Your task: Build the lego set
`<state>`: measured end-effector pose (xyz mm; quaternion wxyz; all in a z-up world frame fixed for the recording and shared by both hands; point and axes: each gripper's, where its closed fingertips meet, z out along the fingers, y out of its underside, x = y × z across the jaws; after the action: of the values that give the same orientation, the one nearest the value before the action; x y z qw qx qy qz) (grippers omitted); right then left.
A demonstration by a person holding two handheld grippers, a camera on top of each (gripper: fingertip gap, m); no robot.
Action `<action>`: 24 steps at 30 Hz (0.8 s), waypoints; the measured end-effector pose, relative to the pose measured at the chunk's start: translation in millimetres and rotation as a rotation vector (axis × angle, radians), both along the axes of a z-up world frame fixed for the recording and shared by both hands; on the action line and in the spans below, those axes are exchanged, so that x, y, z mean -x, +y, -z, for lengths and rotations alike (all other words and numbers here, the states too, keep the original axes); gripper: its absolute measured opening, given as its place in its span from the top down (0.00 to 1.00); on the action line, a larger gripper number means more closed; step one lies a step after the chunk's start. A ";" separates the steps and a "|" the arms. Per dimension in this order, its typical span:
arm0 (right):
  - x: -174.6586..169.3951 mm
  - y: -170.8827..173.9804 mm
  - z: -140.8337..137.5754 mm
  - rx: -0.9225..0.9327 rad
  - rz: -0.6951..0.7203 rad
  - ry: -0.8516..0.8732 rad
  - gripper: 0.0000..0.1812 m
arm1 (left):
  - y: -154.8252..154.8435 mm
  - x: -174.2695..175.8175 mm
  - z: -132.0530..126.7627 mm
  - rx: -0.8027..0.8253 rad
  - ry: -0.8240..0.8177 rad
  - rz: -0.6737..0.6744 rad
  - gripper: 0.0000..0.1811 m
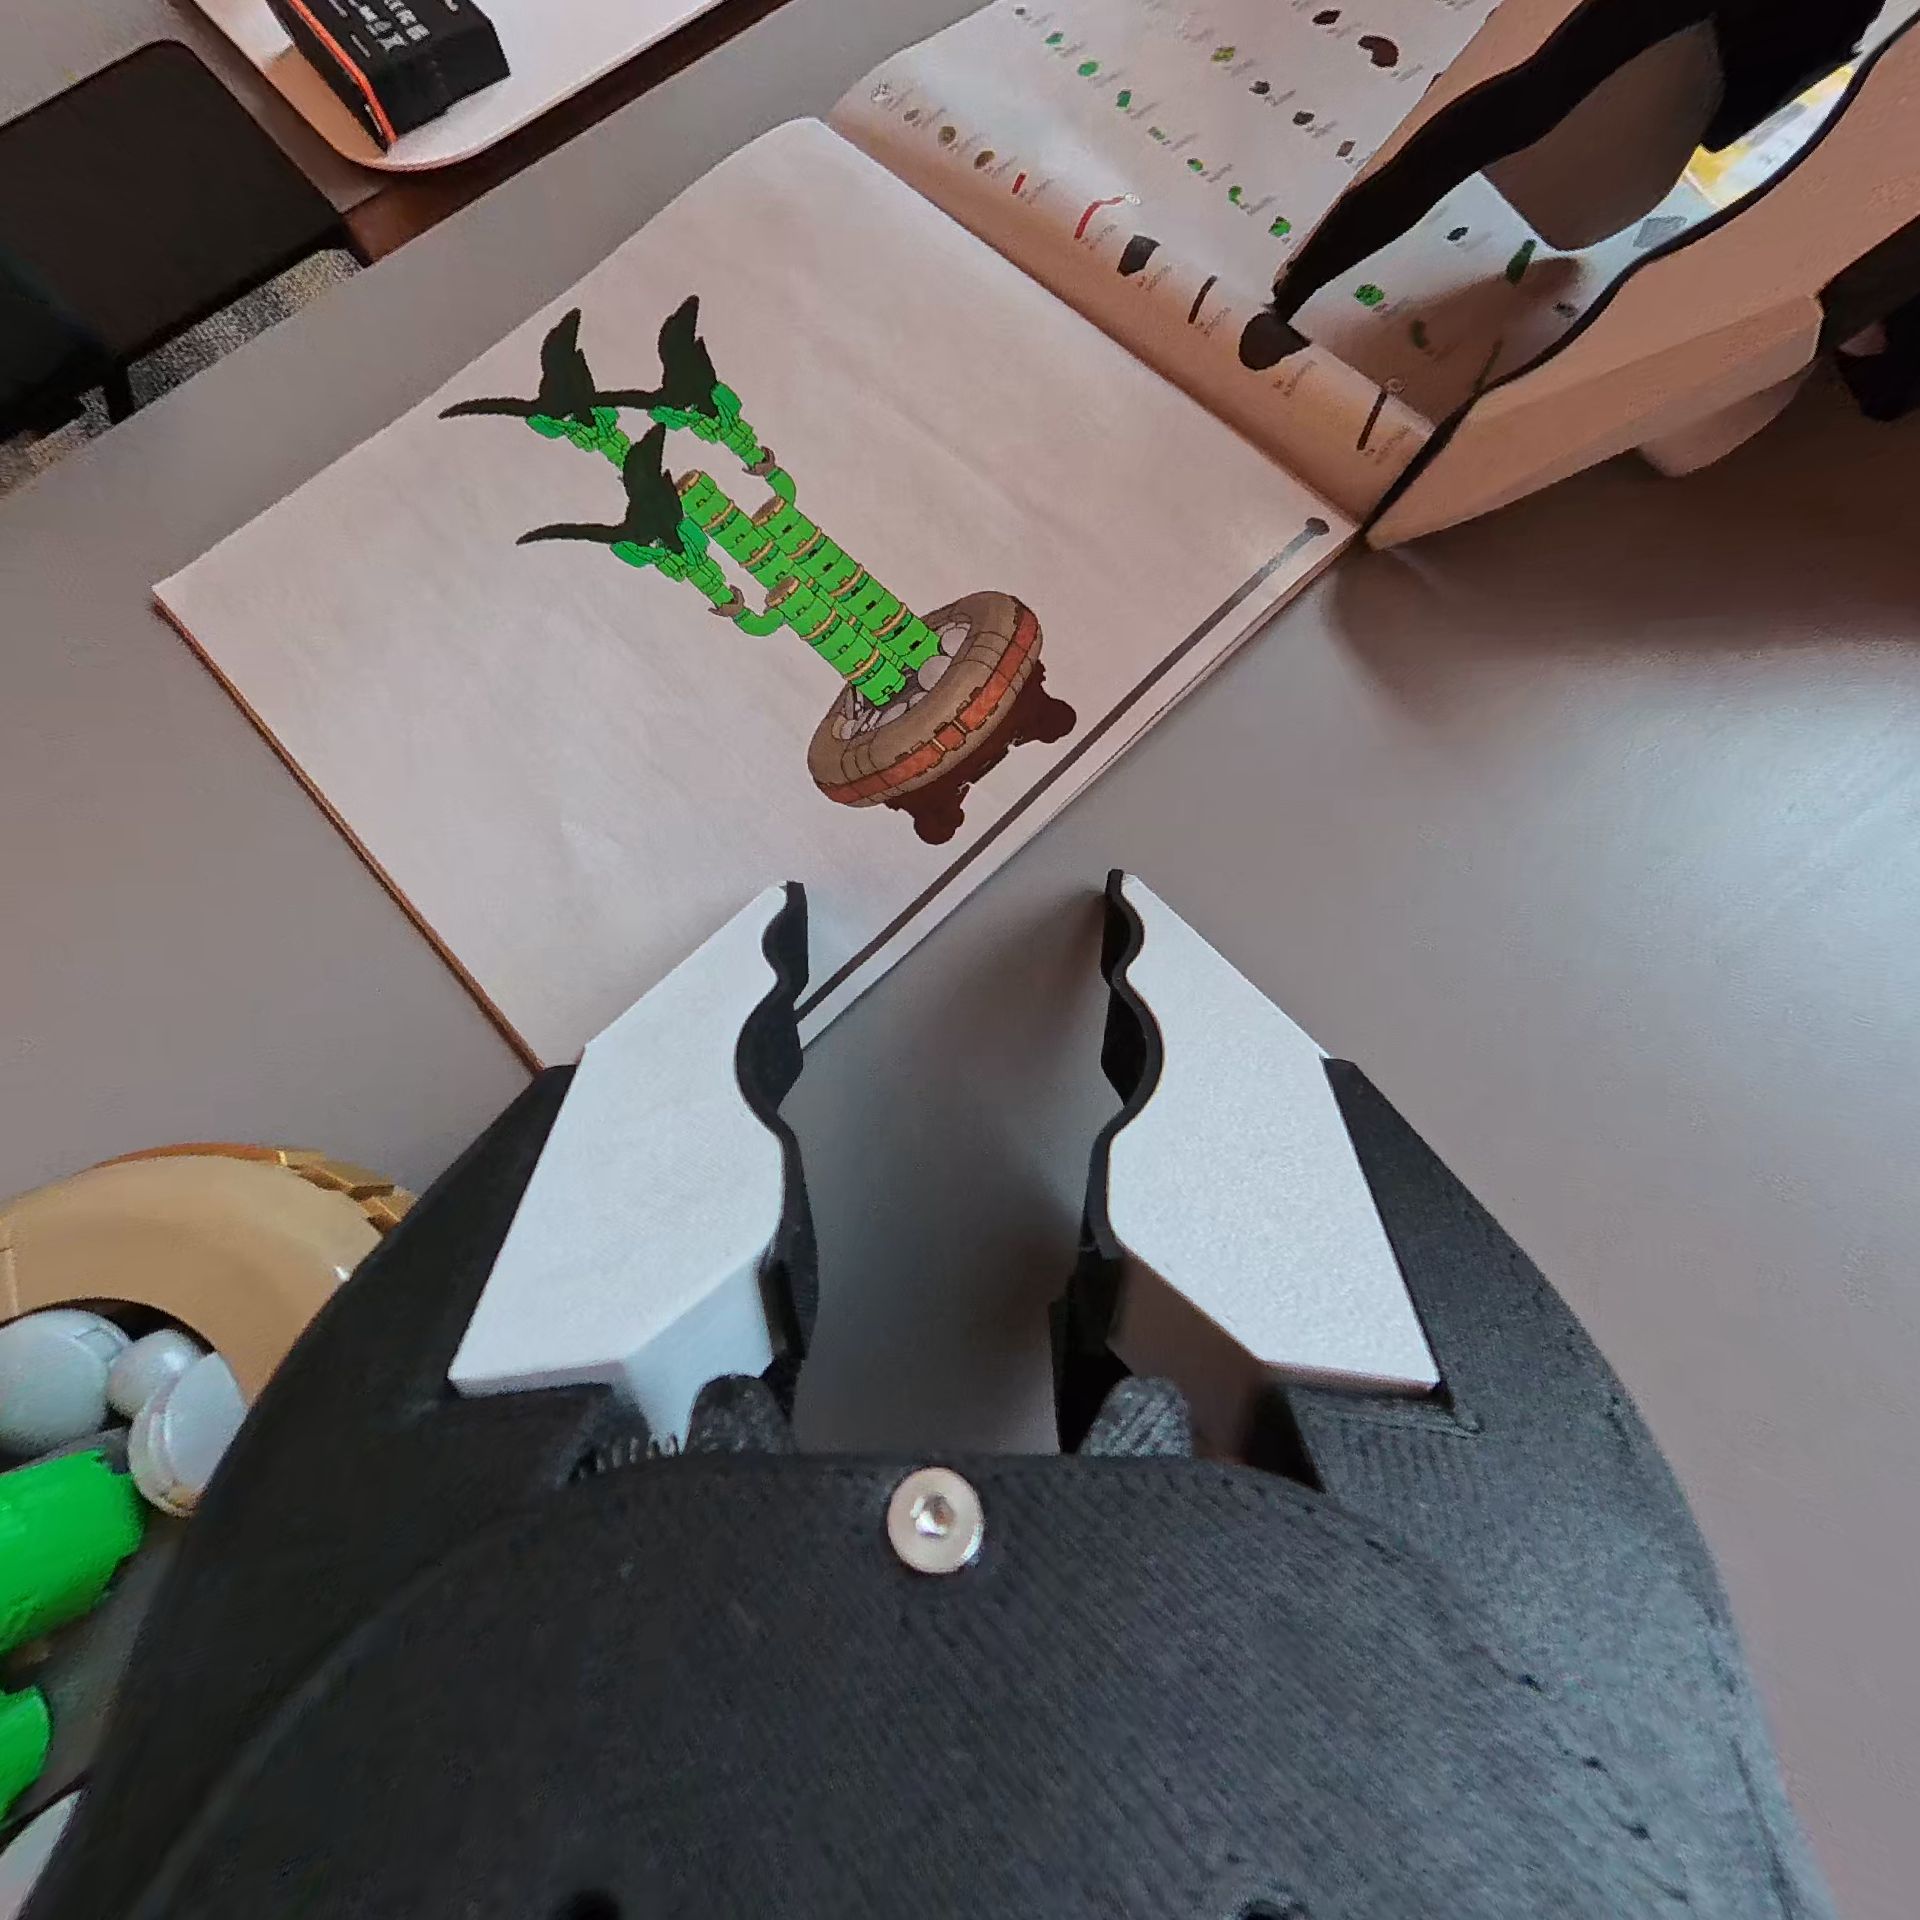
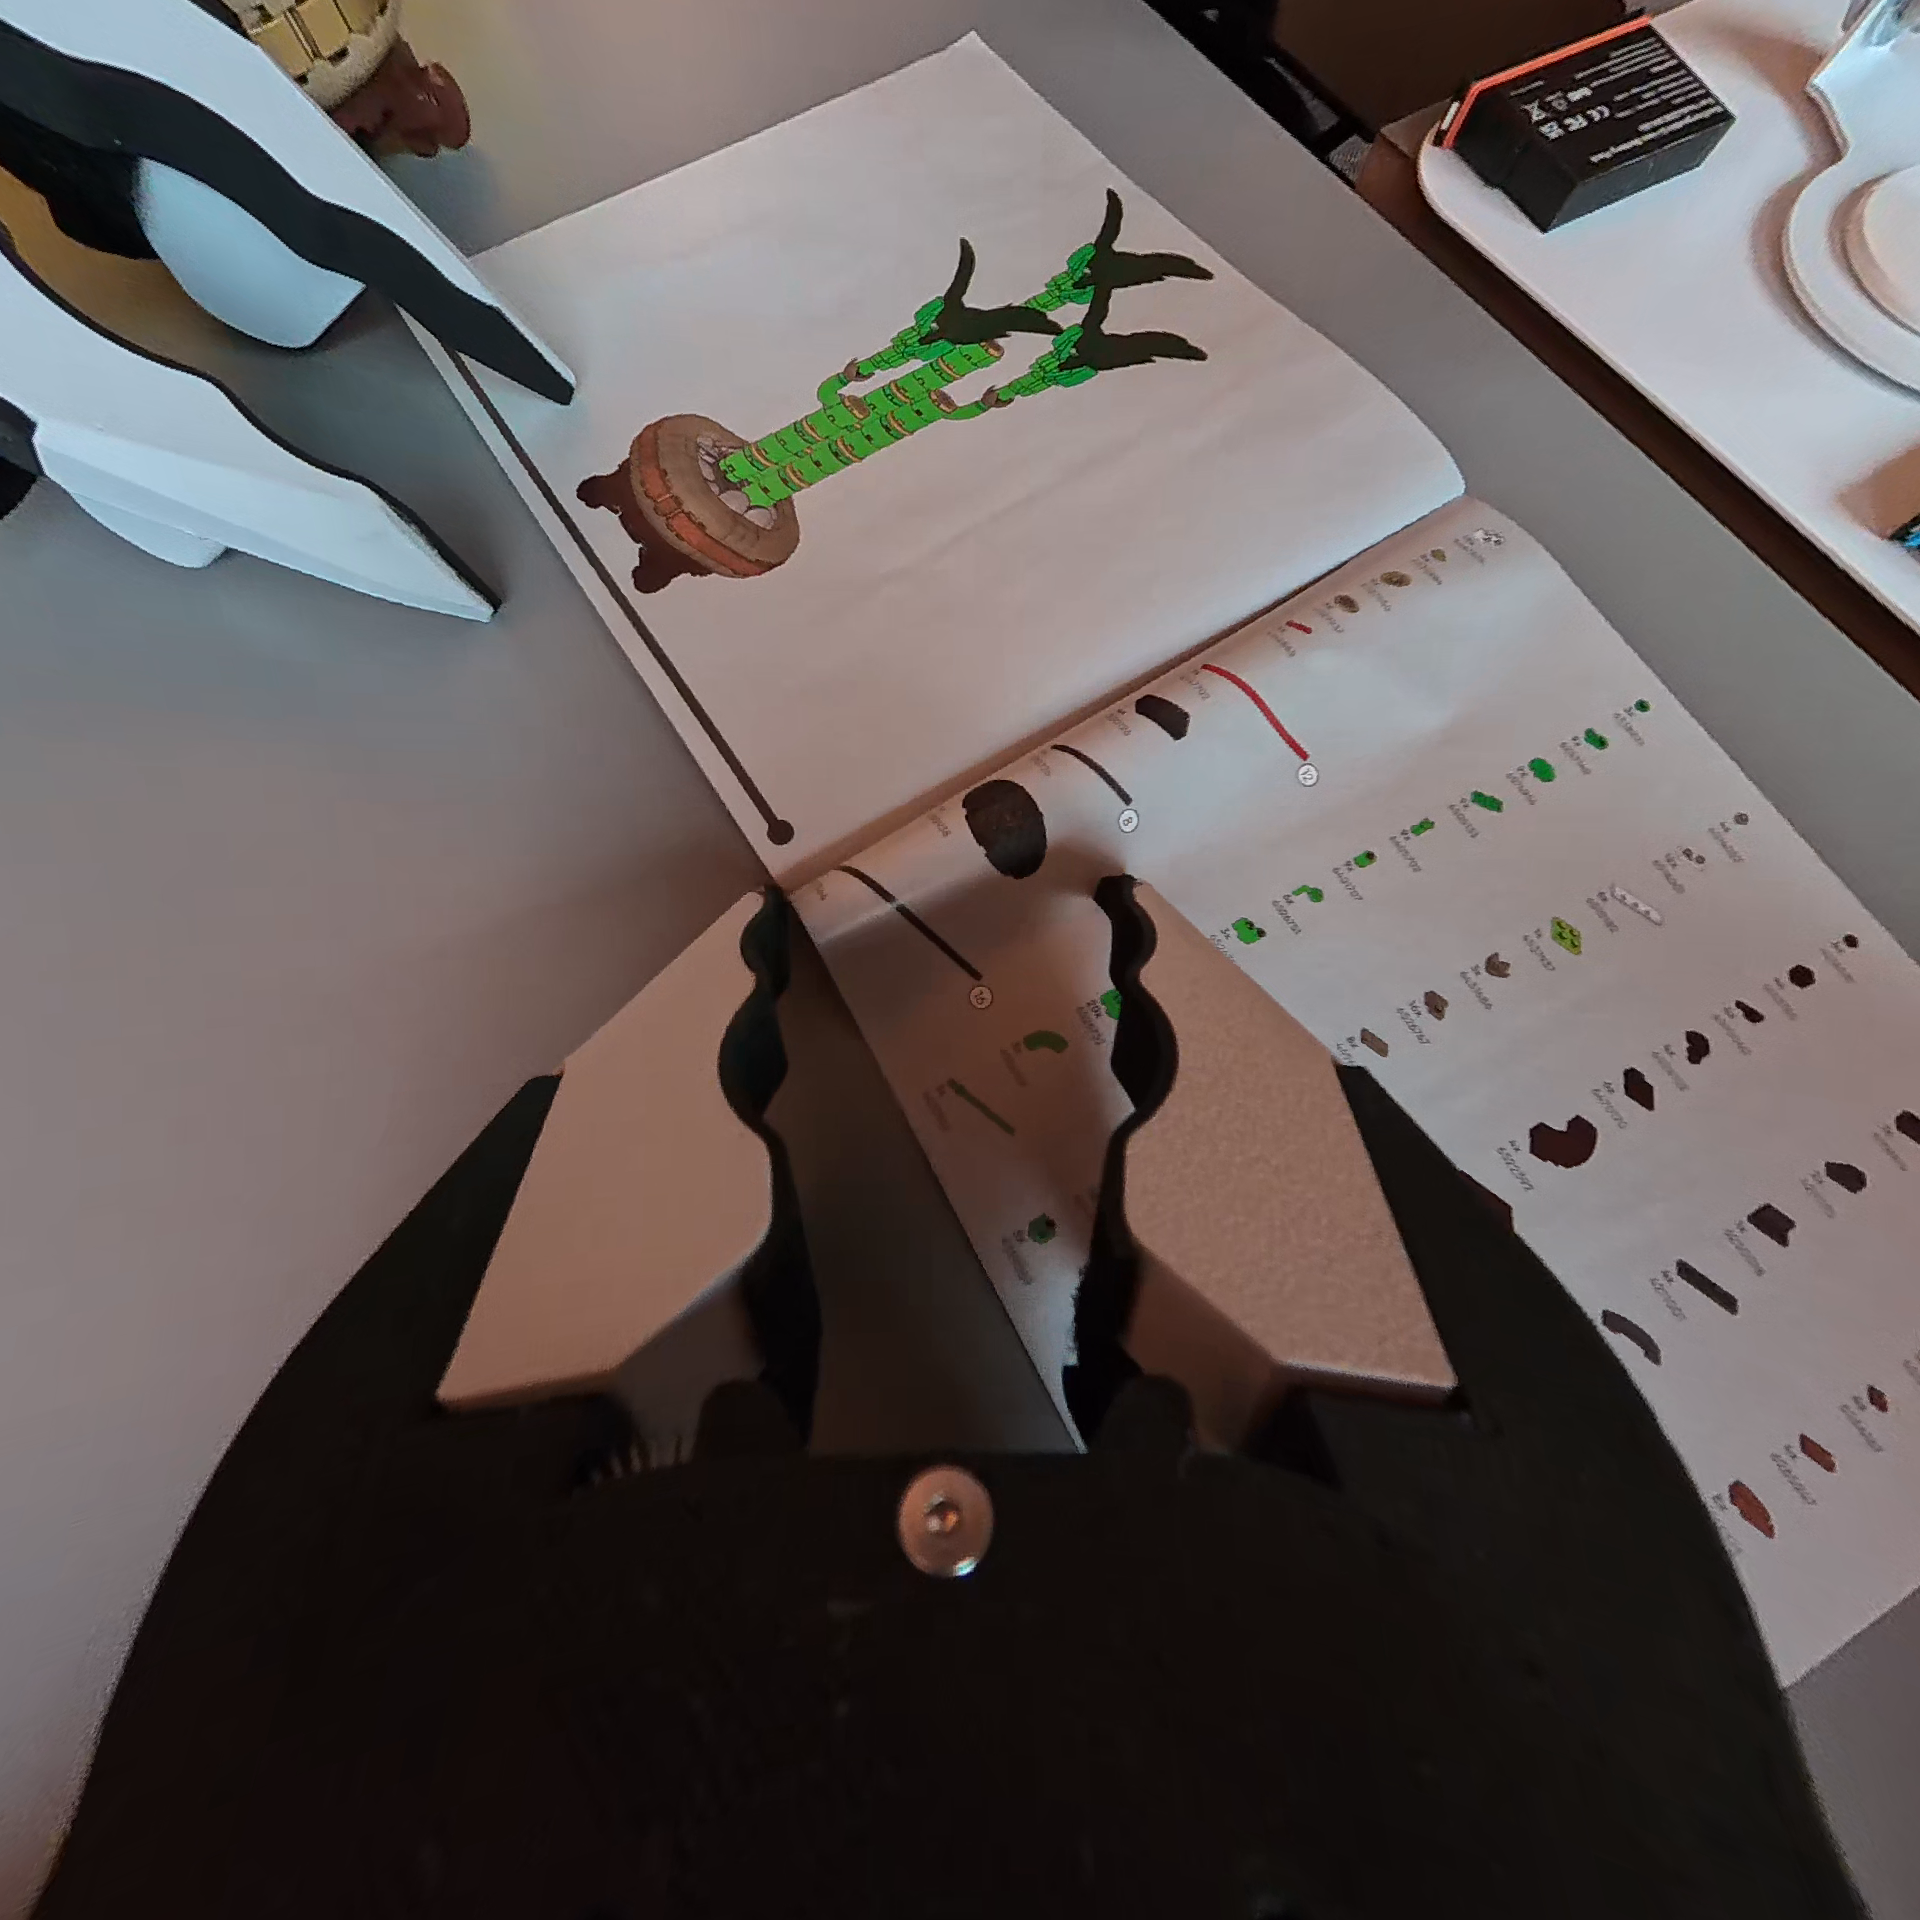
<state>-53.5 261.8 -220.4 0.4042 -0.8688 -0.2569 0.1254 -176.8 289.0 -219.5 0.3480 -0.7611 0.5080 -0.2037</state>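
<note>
An open instruction booklet (image 1: 499,748) lies on the grey table (image 1: 1507,935). Its left page pictures a green bamboo plant in a round pot; the right page (image 2: 1455,914) lists parts. My left gripper (image 1: 956,891) is open and empty, just short of the booklet's near edge. My right gripper (image 2: 943,896) is open and empty, its fingertips over the parts page by the spine. Each gripper shows in the other view: the right one (image 1: 1335,416), the left one (image 2: 525,499). The built tan pot (image 1: 156,1236) with grey pebbles and green stalk pieces (image 1: 62,1527) sits at the left gripper's left; it also shows in the right wrist view (image 2: 343,62).
A black box with an orange edge (image 2: 1590,125) lies on a white tray (image 2: 1621,343) on a neighbouring brown surface beyond the booklet, with white plates (image 2: 1860,270) beside it. The box also shows in the left wrist view (image 1: 395,62). A dark seat (image 1: 156,187) stands past the table edge.
</note>
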 end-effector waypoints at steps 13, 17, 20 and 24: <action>-12.8 -6.5 -7.0 -0.033 -0.011 0.027 0.62 | 3.3 4.1 -0.2 0.000 0.014 -0.048 0.70; 6.4 -6.9 -37.7 -0.221 -0.071 0.087 0.55 | -24.3 -4.0 -28.7 -0.015 -0.059 0.037 0.75; 36.1 -14.7 -67.1 -0.398 -0.161 0.140 0.48 | -42.6 4.0 -78.5 -0.161 -0.177 0.050 0.76; 89.4 -20.9 -86.6 -0.450 -0.252 0.267 0.36 | -53.4 72.3 -126.0 -0.394 -0.323 -0.116 0.64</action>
<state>-142.9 240.9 -133.7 0.5981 -0.6944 -0.3290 0.2277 -249.2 235.6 -93.5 0.5774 -0.6641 0.4311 -0.1995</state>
